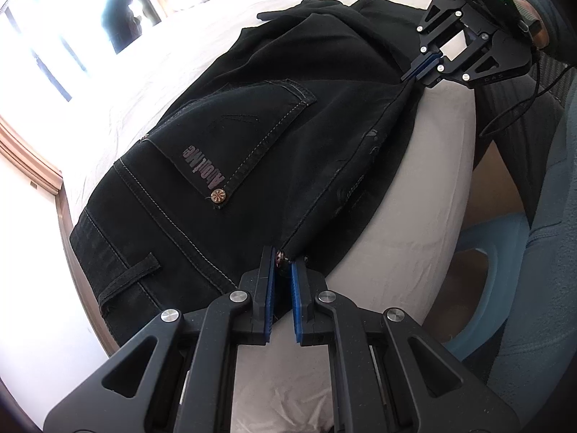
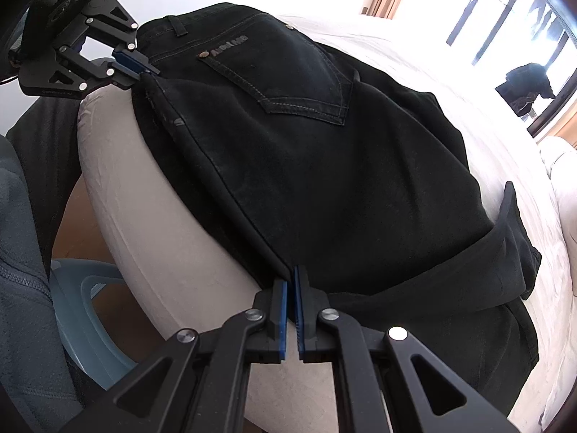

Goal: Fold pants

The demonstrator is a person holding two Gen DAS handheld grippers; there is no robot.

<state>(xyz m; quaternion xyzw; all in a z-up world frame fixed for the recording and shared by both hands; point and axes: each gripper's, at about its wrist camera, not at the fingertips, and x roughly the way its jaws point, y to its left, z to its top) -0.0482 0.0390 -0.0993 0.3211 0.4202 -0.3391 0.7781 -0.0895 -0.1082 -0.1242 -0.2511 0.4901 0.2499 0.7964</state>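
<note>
1. While both tools tilt steeply down toward the near edge of the bed (image 1: 414, 180), the left hand-held gripper (image 1: 283, 263) is clenched on the near edge of the pants (image 1: 252, 144), its blue pads nipping the black cloth beside a small metal rivet by the waist end.
2. In the right wrist view this same gripper (image 2: 146, 68) shows at the upper left, tips against the hem line of the pants (image 2: 324, 180), with cloth pinched between them.
3. The pants lie flat across the white bed, back side up, waistband to the left end and legs running to the right; a back pocket (image 1: 249, 133) with a printed label and a round stud faces up.
4. The near seam runs in a taut, straight line between the two grippers, just beside the mattress edge.
5. The right hand-held gripper (image 2: 290, 281) is clenched on that seam farther down the leg, the cloth squeezed between its blue pads.
6. In the left wrist view it (image 1: 420, 72) appears at the upper right, with a dark sleeve (image 1: 551, 11) behind it.
7. At the far right of the right wrist view, the leg cloth doubles over into a thick fold (image 2: 512, 238).
8. A pale blue plastic stool (image 2: 83, 299) stands on the floor below the bed edge; I cannot tell whether it holds anything.
</note>
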